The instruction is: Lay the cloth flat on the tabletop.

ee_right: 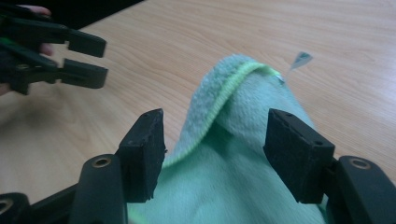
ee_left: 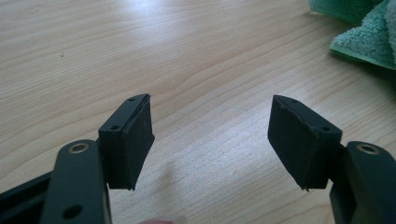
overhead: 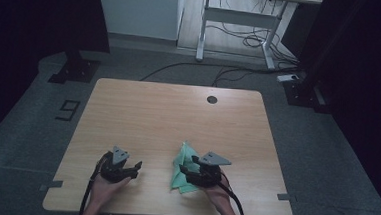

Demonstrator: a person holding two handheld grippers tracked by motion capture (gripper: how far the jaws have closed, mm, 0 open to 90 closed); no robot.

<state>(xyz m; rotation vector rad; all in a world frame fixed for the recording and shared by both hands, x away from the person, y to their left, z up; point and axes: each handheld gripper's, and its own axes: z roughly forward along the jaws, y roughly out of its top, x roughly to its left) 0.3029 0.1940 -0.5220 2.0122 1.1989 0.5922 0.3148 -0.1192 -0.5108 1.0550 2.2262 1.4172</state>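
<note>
High view showed a crumpled, fluffy green cloth [overhead: 182, 167] near the counter's [overhead: 178, 107] front edge, under the wide right tool [overhead: 187, 168], wide left tool [overhead: 133, 167] apart over bare wood.

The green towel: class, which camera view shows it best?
The right gripper view: the green towel lies close, its folded edge plain between open jaws. The high view shows it small and dim; the left gripper view catches a corner.
</note>
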